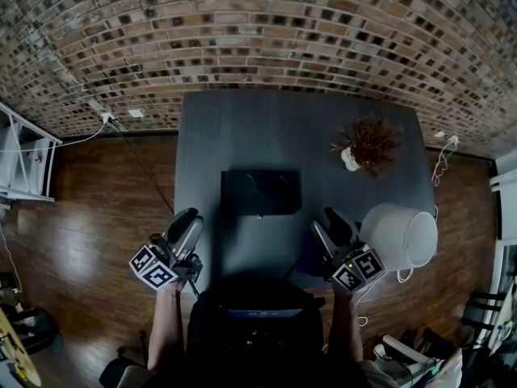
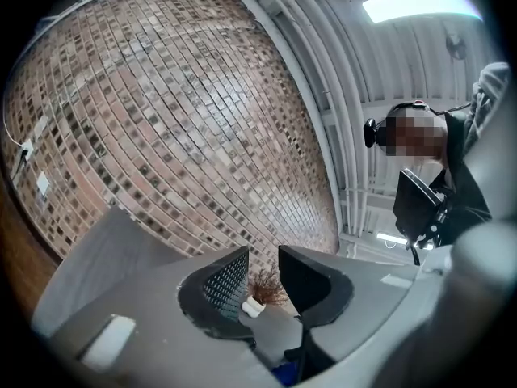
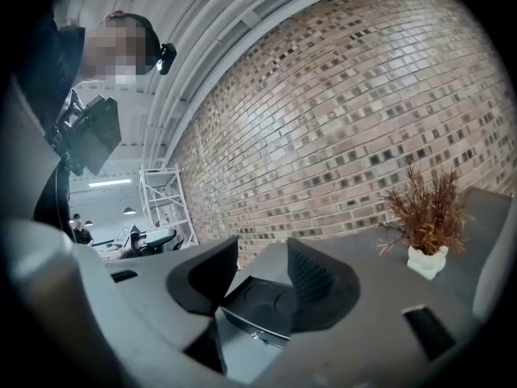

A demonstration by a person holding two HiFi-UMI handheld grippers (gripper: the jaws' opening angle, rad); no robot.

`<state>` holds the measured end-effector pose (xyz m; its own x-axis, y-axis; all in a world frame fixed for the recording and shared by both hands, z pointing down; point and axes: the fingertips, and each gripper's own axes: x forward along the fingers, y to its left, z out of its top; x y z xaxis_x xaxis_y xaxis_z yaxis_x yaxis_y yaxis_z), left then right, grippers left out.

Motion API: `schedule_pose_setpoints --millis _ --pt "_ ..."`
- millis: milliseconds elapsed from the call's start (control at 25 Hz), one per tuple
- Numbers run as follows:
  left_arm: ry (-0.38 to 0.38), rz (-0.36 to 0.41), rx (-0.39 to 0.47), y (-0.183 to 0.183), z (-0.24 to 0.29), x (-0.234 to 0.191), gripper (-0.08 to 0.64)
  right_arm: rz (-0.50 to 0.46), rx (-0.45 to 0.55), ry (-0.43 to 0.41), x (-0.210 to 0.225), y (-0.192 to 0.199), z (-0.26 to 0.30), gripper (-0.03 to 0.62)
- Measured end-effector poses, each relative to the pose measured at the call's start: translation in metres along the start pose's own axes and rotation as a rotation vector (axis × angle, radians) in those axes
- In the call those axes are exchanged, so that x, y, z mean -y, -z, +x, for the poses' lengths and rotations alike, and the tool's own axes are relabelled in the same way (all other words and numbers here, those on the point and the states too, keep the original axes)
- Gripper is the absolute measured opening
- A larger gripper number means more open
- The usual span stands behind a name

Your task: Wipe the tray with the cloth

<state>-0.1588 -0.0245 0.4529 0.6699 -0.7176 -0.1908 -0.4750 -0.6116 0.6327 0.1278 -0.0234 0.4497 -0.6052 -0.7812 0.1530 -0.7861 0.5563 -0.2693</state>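
Centrally on a grey table (image 1: 242, 128) sits a black tray (image 1: 260, 192), with a white bucket (image 1: 400, 234) to its right. Nearer the person, the left gripper (image 1: 188, 219) and right gripper (image 1: 330, 218) hover, jaws apart and empty. A blue cloth (image 1: 309, 259) lies beside the right one.

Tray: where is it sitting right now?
In the head view the black tray lies at the middle of the grey table, ahead of and between the left gripper and right gripper, left of the potted plant.
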Motion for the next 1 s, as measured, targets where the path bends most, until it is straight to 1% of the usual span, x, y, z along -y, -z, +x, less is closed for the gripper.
schedule_pose_setpoints --millis 1000 --pt "0.035 0.008 -0.019 0.003 0.007 0.011 0.103 -0.009 -0.032 0.011 0.001 0.005 0.002 0.187"
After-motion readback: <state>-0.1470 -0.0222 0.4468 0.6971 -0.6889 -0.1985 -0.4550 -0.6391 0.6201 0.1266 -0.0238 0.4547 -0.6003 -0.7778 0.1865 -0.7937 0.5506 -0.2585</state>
